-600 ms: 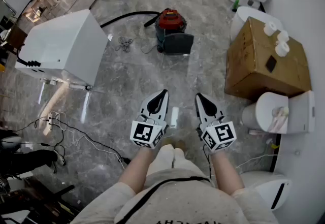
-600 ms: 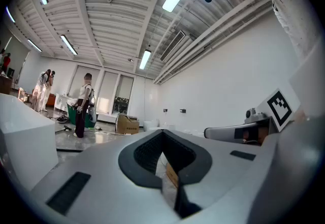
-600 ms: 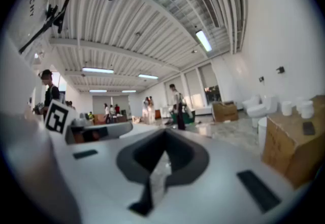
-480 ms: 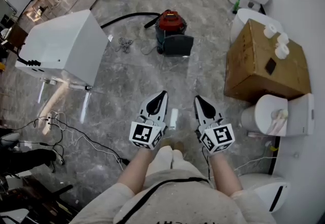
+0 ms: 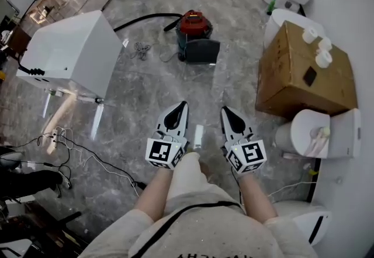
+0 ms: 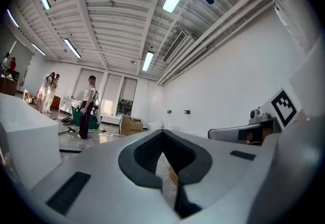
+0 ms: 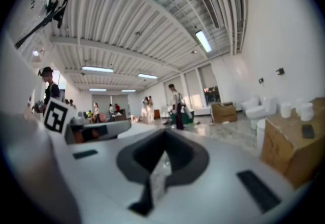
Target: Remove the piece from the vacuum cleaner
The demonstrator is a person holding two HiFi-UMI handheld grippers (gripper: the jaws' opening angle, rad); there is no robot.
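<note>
Progress so far: nil, as far as I can judge. Vac sits on the marble floor well ahead of me, red lid on top, dark body below, nothing taken off that I can see. Dark flat part leans at its near side. That may be the piece to pull, but I can't tell from this far.

Left gripper and right gripper are both held out in front of my legs, about level. Jaws on both are pressed together w/ nothing between them; the gripper views show only the room beyond the tips. Neither is anywhere near the vac.

Left to do, by my reckoning: walk up, get low, ID the piece, spread one pair of jaws, clamp on, prob. steady the body w/ the other, then pull free.

Surroundings:
- black hose runs off the vac toward the left
- small cord tangle just beside it, left side
- big white cabinet on the left, well apart from my line
- cardboard box on the right, white rolls on top
- toilets along the right wall
- loose cables near my left foot, a trip risk

Floor straight ahead looks open. People are standing far off.
</note>
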